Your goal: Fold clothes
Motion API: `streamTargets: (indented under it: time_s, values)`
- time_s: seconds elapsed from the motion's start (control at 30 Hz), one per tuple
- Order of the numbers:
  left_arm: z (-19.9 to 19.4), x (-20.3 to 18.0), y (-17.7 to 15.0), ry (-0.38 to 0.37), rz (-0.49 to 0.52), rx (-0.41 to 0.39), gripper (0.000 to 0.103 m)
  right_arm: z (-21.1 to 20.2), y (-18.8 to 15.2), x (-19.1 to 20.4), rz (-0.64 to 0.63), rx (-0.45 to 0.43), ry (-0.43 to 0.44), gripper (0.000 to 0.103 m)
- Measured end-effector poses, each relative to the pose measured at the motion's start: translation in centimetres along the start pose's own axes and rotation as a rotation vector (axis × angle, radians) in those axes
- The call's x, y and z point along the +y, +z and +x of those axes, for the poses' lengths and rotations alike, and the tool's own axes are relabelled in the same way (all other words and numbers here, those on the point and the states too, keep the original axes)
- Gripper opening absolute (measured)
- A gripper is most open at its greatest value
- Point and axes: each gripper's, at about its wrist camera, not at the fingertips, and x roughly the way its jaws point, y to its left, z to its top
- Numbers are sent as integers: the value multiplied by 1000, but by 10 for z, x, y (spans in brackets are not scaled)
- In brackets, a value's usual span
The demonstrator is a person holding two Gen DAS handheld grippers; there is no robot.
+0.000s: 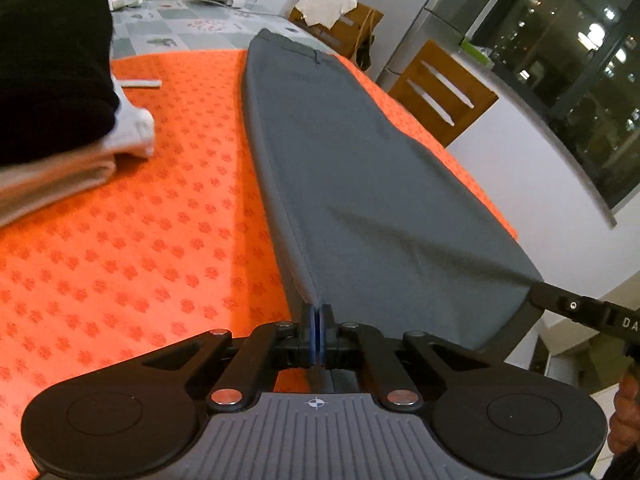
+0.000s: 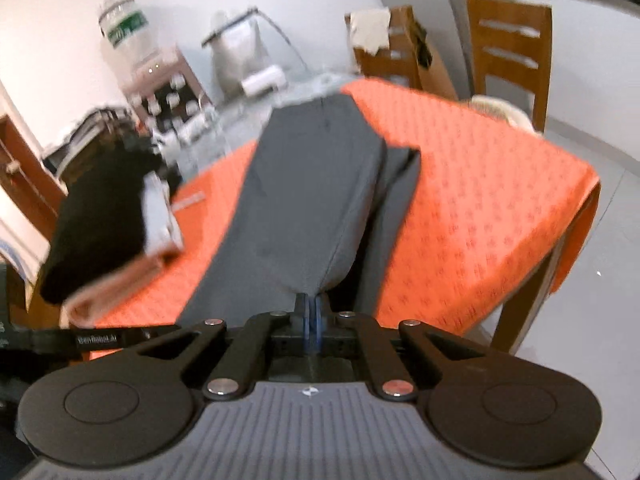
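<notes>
On the orange tablecloth | grey trousers lie lengthwise, hem end raised off it | left gripper and right gripper each clamp a hem corner, likely to fold toward the waistband.

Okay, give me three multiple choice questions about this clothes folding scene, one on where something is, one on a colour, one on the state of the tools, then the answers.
1. Where does the pile of folded clothes lie relative to the grey trousers, seen from the left wrist?
A. To their left
B. To their right
C. On top of them

2. What colour is the tablecloth under the trousers?
A. Blue
B. Orange
C. White

3. How do the left tool and the right tool stand?
A. Both open, clear of the fabric
B. One open, one shut
C. Both shut on the trousers' near end

Answers:
1. A: the pile sits at the left of the view, the trousers in the middle.
2. B: orange cloth with a small repeated print.
3. C: grey fabric is pinched between each pair of closed pads.
</notes>
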Motion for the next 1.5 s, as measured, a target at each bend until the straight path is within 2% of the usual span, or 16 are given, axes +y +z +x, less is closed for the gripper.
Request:
streamTargets:
  time_s: [0.03, 0.17, 0.27, 0.37, 0.57, 0.83, 0.9, 0.97, 1.03, 1.1, 1.27, 1.4, 1.5]
  values:
    - [0, 5, 0, 1, 7, 8, 4, -1, 2, 3, 2, -2, -6, 4]
    - [15, 22, -8, 10, -1, 67, 5, 25, -20, -1, -7, 105, -72, 5]
    - [23, 26, -11, 9, -18, 81, 5, 43, -35, -5, -12, 178, -116, 12]
    - [24, 27, -12, 7, -7, 79, 5, 37, -36, -10, 4, 149, -95, 35]
    - [26, 33, -13, -2, -39, 81, 6, 35, -12, -31, 90, 44, -62, 36]
    - [22, 28, -16, 32, -76, 50, 9, 58, 46, -58, 118, -5, -40, 35]
    - [14, 18, -12, 50, -63, 1, 10, 67, 61, -65, 118, -15, -43, 33]
    - [3, 1, -4, 70, -19, -65, 18, 76, 76, -75, 122, -20, -34, 32]
    - [1, -21, 5, 75, 29, -106, 35, 88, 91, -85, 121, -19, -22, 32]
    - [3, -44, 16, 73, 73, -138, 41, 102, 106, -97, 104, -12, -5, 29]
    - [51, -98, 40, 56, 21, -124, 43, 139, 141, -132, 88, 52, 67, 14]
    - [97, -140, 51, 82, 18, -97, 43, 164, 159, -152, 19, 108, 121, 12]
    - [130, -160, 55, 137, -6, -70, 43, 178, 165, -162, -15, 158, 162, 13]
